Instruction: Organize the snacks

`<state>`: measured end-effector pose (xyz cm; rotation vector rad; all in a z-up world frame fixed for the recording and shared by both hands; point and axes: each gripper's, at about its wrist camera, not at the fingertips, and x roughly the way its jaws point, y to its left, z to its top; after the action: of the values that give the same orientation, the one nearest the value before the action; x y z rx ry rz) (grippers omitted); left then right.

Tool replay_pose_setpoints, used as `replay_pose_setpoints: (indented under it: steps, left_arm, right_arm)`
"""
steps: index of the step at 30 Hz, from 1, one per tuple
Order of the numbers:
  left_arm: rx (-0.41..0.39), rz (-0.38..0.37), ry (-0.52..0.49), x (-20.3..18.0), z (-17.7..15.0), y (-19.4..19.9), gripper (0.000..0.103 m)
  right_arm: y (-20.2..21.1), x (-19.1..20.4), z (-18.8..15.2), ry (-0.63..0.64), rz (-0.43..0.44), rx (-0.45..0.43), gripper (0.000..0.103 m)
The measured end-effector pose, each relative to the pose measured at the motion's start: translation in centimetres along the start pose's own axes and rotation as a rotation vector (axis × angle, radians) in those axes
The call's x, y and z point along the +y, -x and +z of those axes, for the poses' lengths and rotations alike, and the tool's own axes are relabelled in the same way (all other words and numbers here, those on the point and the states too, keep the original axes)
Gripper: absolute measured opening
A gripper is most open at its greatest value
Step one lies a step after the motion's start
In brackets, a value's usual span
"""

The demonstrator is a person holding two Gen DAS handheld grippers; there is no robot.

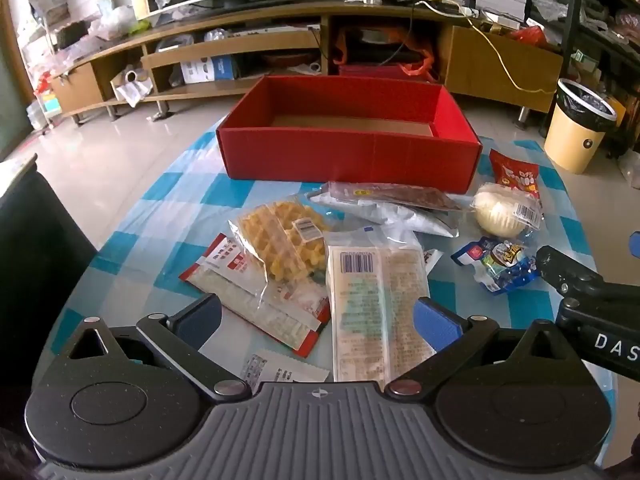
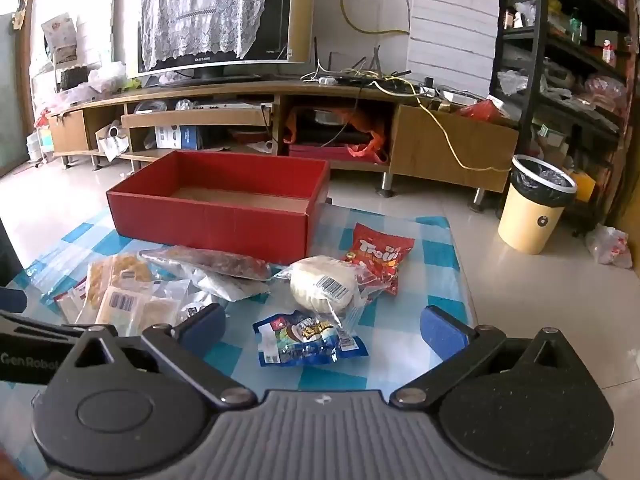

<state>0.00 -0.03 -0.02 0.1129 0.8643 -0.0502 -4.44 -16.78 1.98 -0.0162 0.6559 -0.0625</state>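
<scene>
Snacks lie scattered on a worktop covered in a blue-and-white checked cloth, in front of an open red box whose brown floor, so far as it shows, holds nothing. Nearest the box sits a long packet of dark dried fruit over a silvery pouch. A bagged waffle rests just left of a pale flat packet with a barcode, which overlaps a red-and-white packet. To the right are a round white bun in clear wrap, a red gummy bag touching it, and a blue snack pouch just in front of the bun. The left claw is spread wide above the pale packet, gripping nothing. The right claw is likewise released, the blue pouch lying below its gap.
</scene>
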Motion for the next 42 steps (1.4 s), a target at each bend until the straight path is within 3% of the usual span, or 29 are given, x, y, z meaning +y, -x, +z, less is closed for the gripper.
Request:
replay_pose_setpoints:
  steps: [20, 42]
  left_arm:
    - [0.069, -0.009, 0.012, 0.1, -0.4, -1.1, 0.103]
    - [0.082, 0.001, 0.010, -0.1, -0.5, -1.5, 0.103]
  right_arm:
    - [-0.6, 0.3, 0.0, 0.011, -0.007, 0.052, 0.103]
    - [-1.1, 0.3, -0.1, 0.013, -0.012, 0.091, 0.103]
